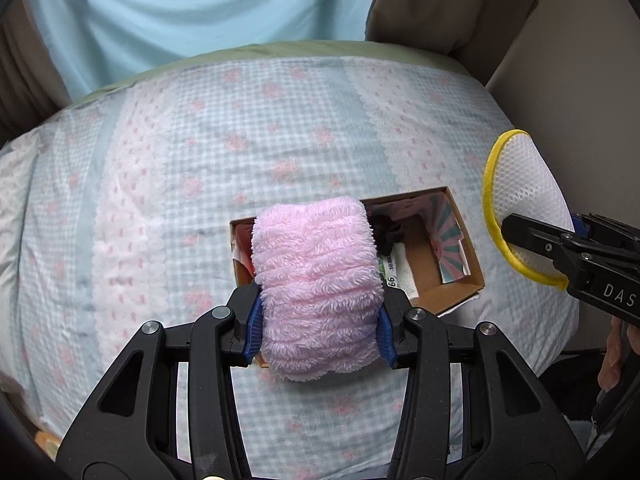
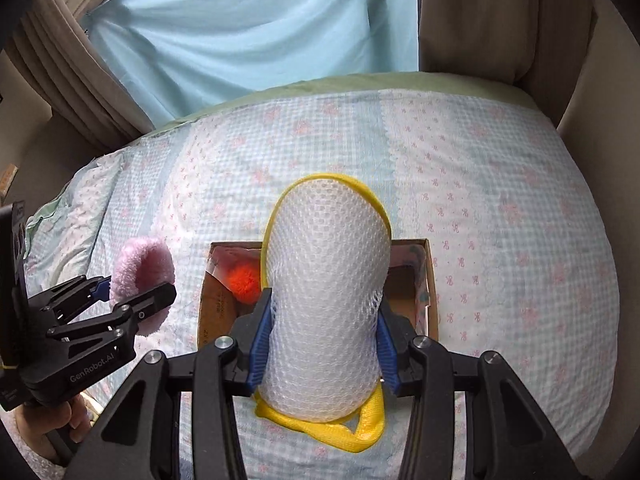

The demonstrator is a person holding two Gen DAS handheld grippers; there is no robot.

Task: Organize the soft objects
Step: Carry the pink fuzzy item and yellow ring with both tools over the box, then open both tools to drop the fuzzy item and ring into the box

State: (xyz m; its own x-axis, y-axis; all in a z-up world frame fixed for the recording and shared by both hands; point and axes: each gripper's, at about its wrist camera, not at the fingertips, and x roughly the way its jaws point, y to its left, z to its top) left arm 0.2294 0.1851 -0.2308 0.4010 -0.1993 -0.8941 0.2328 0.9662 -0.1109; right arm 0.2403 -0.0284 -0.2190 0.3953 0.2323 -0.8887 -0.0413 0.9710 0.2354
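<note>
My left gripper [image 1: 318,320] is shut on a fluffy pink roll [image 1: 316,280] and holds it above the left end of an open cardboard box [image 1: 460,224] on the bed. My right gripper [image 2: 322,344] is shut on a white mesh pad with a yellow rim [image 2: 326,280] and holds it above the same box [image 2: 430,280]. An orange pompom [image 2: 244,280] lies in the box's left part. The mesh pad [image 1: 524,200] and right gripper [image 1: 532,236] show at the right of the left wrist view. The pink roll [image 2: 140,272] and left gripper [image 2: 136,300] show at the left of the right wrist view.
The box rests on a bed with a checked pink-and-blue quilt [image 1: 200,160]. A black item [image 1: 386,236] and a paper packet [image 1: 394,276] lie inside the box. A light blue sheet [image 2: 240,32] and brown curtains [image 2: 500,16] hang behind the bed.
</note>
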